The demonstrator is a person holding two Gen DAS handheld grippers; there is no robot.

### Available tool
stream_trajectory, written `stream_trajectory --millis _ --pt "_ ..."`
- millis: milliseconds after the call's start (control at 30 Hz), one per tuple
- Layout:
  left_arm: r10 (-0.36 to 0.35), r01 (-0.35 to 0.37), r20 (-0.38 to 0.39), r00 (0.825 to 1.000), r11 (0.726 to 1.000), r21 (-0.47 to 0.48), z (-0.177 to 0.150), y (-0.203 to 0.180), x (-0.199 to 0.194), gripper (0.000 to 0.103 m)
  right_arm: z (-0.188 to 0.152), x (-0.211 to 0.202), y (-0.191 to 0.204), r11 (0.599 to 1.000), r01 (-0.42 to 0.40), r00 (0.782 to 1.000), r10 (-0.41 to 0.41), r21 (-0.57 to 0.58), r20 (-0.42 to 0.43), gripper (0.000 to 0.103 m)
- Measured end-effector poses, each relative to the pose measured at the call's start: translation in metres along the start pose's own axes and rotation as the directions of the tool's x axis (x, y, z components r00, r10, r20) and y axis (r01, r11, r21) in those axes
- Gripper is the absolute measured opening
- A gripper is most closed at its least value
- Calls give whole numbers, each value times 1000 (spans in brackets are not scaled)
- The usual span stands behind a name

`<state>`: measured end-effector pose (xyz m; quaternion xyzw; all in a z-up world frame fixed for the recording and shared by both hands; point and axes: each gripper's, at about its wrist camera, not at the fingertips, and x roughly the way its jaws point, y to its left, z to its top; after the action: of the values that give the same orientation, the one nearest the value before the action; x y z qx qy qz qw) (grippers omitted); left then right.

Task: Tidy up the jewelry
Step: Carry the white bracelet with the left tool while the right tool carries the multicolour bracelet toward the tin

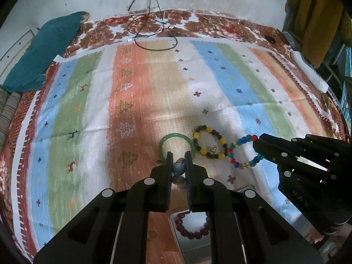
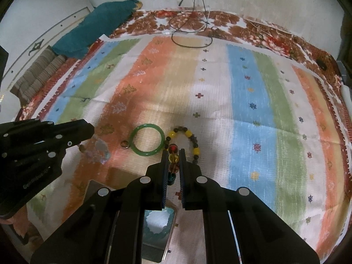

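Observation:
In the left wrist view my left gripper [image 1: 178, 156] is shut on a string of pale grey-blue beads [image 1: 178, 169] held above the cloth. The right wrist view shows those pale beads [image 2: 101, 151] hanging under the left gripper [image 2: 89, 132]. My right gripper [image 2: 172, 153] is shut on a multicoloured bead bracelet [image 2: 172, 157]; its red, blue and teal loop [image 1: 243, 153] hangs from the right gripper [image 1: 257, 142]. A green bangle [image 1: 176, 144] [image 2: 147, 142] and a yellow-and-dark bead bracelet [image 1: 209, 142] [image 2: 190, 140] lie on the striped cloth [image 1: 136, 101].
A small ring [image 2: 125, 144] lies left of the bangle. A tray compartment under my left gripper holds a dark red bead bracelet [image 1: 191, 227]; a box [image 2: 158, 222] sits under my right gripper. Black cables [image 1: 154, 33] and a teal cloth [image 1: 46, 50] lie at the far edge.

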<state>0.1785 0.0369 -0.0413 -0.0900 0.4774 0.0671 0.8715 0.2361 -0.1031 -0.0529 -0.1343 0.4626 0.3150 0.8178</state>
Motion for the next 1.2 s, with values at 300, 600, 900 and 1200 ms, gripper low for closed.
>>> stream_trajectory --millis 300,600,900,1200 --pt "-25 24 40 999 1000 15 -8 -7 -22 10 -8 -17 4 1000 -17 999 17 -1 36 10" --pt "-30 28 58 998 999 29 -18 -12 -34 10 -14 -27 6 1000 -25 998 25 1 65 10" --pt "-46 44 77 996 999 27 -30 -16 -46 10 -23 -40 12 999 -32 996 33 -14 85 10" --pt "-51 50 87 995 999 19 -43 -18 -55 10 -34 -46 17 999 -34 996 37 -33 86 10"
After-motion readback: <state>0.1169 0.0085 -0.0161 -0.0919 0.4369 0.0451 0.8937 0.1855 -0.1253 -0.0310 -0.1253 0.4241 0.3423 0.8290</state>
